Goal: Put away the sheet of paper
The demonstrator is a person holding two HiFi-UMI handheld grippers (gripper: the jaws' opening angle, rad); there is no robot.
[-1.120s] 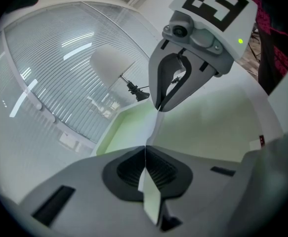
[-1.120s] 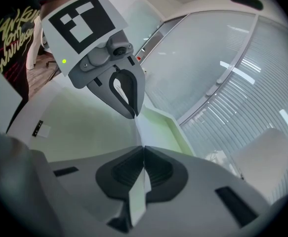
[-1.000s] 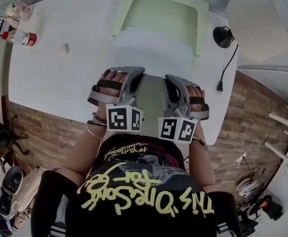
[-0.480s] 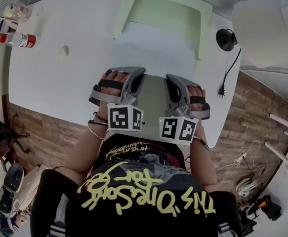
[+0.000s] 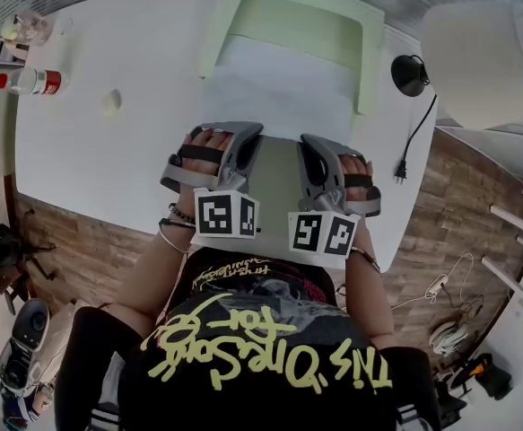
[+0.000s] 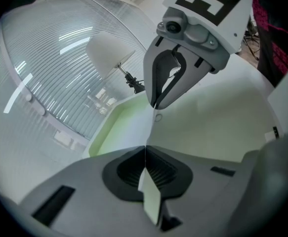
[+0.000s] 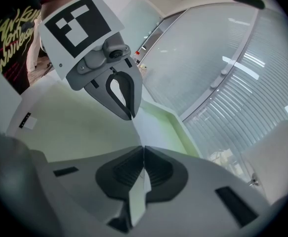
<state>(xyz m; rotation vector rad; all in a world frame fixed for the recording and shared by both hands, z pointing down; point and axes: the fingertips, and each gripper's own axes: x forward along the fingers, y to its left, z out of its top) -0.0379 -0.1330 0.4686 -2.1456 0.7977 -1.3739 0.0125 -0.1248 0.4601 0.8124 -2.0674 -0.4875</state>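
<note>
The white sheet of paper (image 5: 274,97) is held by its near edge and reaches away over the front of the pale green tray (image 5: 369,39). My left gripper (image 5: 246,142) is shut on the sheet's left part, my right gripper (image 5: 309,149) on its right part. In the left gripper view the closed jaws (image 6: 144,154) pinch the paper's thin edge, with the sheet (image 6: 223,117) spreading right toward the other gripper (image 6: 169,83). The right gripper view mirrors this: jaws (image 7: 144,157) closed on the paper (image 7: 74,127), the tray (image 7: 183,130) beyond.
The white table (image 5: 91,160) carries a red-labelled bottle (image 5: 32,81), a jar (image 5: 23,30) and a small pale lump (image 5: 110,101) at the far left. A lamp with a white shade (image 5: 476,43), black base (image 5: 409,74) and cord (image 5: 414,133) stands at the right, near the table's edge.
Both grippers keep the same hold on the paper. Only the head camera has shifted slightly.
</note>
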